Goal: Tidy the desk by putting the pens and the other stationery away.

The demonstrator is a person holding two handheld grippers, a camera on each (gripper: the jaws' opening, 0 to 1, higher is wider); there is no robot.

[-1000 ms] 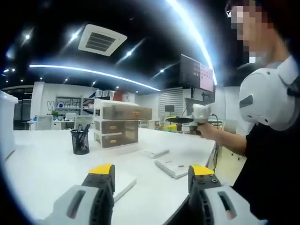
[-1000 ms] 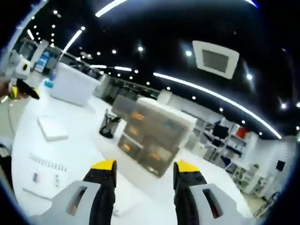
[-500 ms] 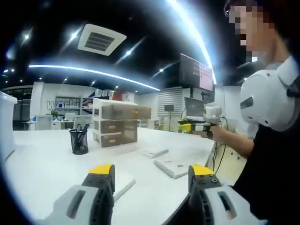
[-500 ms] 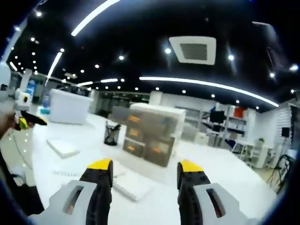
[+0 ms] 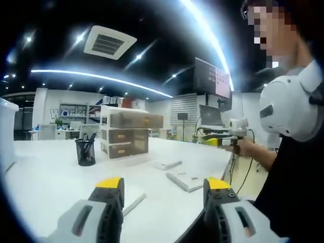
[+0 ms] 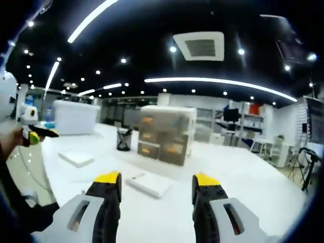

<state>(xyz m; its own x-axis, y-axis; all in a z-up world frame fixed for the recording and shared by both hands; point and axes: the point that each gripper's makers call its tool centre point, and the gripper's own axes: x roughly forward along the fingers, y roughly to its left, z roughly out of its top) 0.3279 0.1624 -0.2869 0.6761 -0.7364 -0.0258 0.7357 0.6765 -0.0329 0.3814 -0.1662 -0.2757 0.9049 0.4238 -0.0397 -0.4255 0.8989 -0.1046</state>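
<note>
Right tongs [image 6: 154, 185] have levelled out toward the desk [image 6: 253, 177]; left tongs [image 5: 163, 190] hold steady. Both released, empty. Pen cup [image 5: 86, 152] beside drawer unit [image 5: 126, 132], notebooks [image 5: 188, 178] loose. Tidying not begun.

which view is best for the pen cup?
Left gripper view: the pen cup is sharp, with pens visible in its dark mesh, left of the drawer unit. In the right gripper view the cup is smaller and blurred.
</note>
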